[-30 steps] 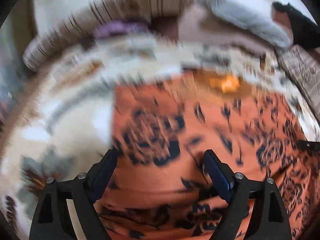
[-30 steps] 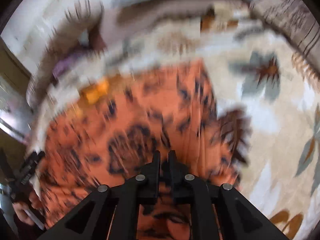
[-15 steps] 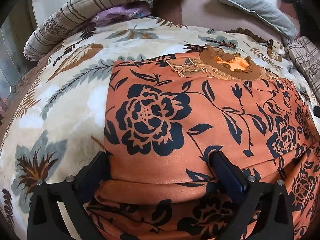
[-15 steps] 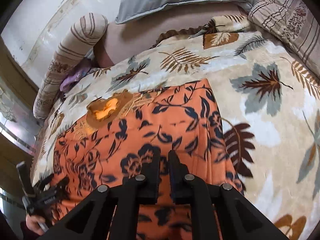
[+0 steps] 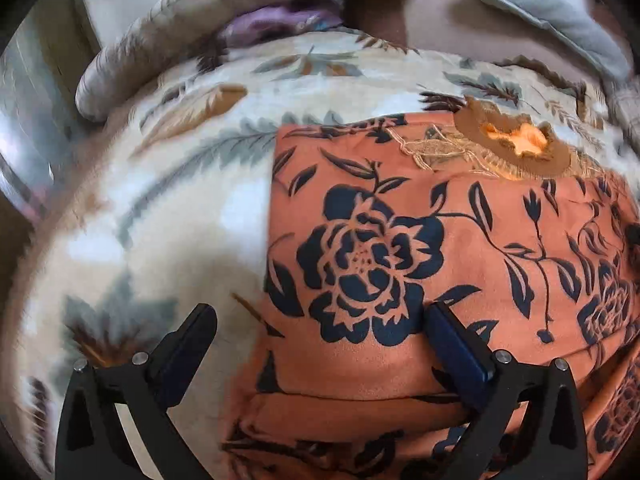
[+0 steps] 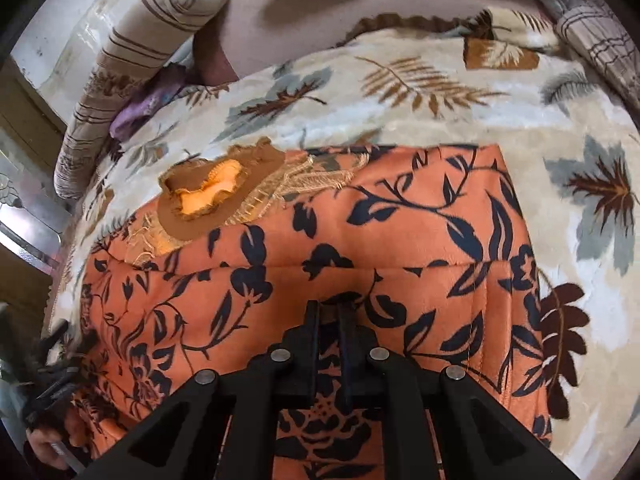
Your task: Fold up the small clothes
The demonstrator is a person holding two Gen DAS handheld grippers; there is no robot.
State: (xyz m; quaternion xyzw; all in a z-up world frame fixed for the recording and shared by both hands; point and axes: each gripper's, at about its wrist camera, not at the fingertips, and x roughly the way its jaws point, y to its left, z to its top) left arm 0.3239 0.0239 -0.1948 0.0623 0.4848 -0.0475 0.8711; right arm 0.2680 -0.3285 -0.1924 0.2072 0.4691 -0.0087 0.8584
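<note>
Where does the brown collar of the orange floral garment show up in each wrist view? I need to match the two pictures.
Left wrist view: the brown collar sits upper right, at the far edge of the orange floral garment.
Right wrist view: the brown collar sits left of centre, at the garment's far left corner.
Shared landmark: the purple cloth tucked against the striped bolster, beyond the garment.

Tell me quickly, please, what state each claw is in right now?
Left claw: wide open after opening just now, straddling the edge of the orange flowered top, gripping nothing.
Right claw: shut, over the top; whether it pinches cloth cannot be told.
</note>
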